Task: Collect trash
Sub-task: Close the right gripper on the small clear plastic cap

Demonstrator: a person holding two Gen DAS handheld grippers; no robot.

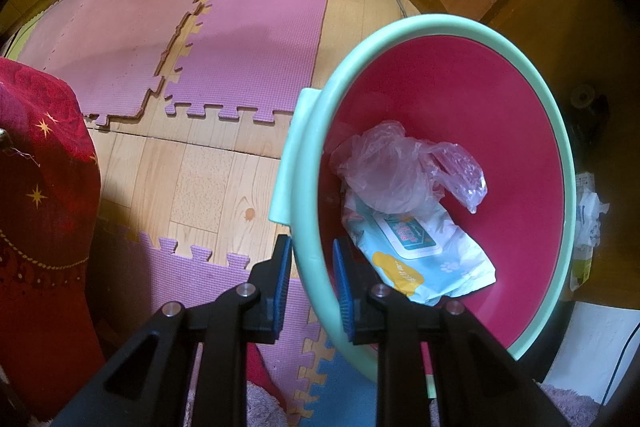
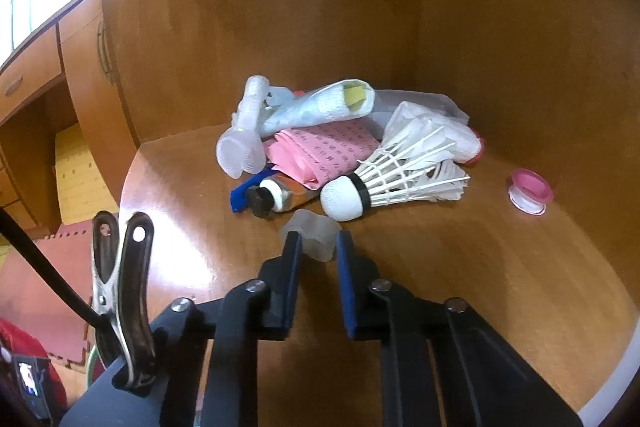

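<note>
The rim of a round plastic basin, mint green outside and glossy magenta inside, is being clamped between the two blue ribbed pads of the left gripper, one pad outside the wall and one inside. In the basin two pieces of trash are lying: a flat, soft wet-wipe pack in pale blue and white with a yellow patch, and, partly on top of it, a crumpled translucent plastic bag. Beyond the basin, interlocking purple foam mats with toothed edges are lying on wood-patterned flooring. In the right wrist view, a small frosted, translucent plastic cap is being pinched between the blue pads of the right gripper, whose jaws are nearly closed on it, on a polished wooden shelf. Just behind the cap, one shuttlecock with a white rounded cork and white feathers is lying on its side. Beside it one metallic squeezed tube with a black neck is resting against a blue plastic piece. Farther back, a folded pink printed sheet and a heap of white wrappers are piled together. Well apart to the right, one small pink round lid is sitting alone.
</note>
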